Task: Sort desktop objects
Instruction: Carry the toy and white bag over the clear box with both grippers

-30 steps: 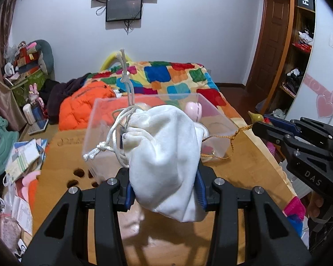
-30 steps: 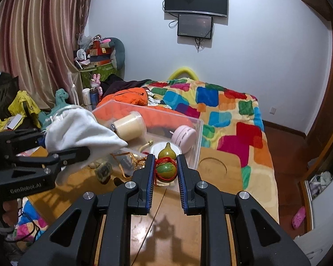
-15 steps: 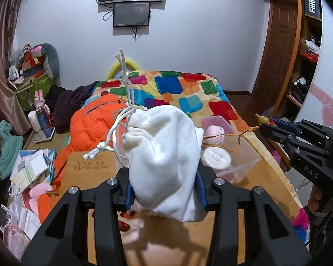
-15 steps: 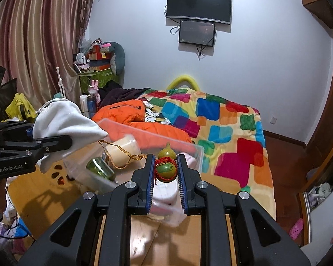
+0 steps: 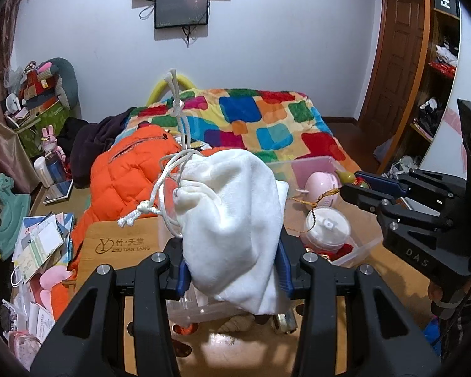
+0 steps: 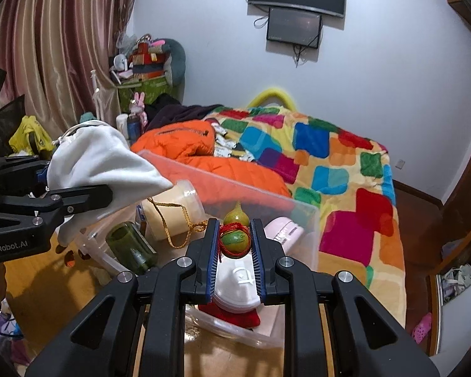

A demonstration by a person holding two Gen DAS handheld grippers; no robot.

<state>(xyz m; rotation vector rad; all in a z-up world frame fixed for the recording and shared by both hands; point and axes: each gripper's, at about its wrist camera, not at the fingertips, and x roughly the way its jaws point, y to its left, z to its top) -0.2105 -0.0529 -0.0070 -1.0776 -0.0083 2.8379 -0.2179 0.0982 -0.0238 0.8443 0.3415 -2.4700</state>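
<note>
Jaws clamped, my left gripper (image 5: 232, 278) on the white drawstring pouch (image 5: 232, 220), right gripper (image 6: 234, 251) on the little gourd (image 6: 235, 235), both have drifted over the clear bin (image 6: 295, 216), ready for dropping.

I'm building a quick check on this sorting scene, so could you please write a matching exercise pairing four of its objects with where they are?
Things:
1. white drawstring pouch
2. small gourd
3. pink fan
4. orange jacket

Places:
a. lying in the clear bin
b. clamped in the left gripper
c. on the bed
d. clamped in the right gripper

Pairs: 1-b, 2-d, 3-a, 4-c
</note>
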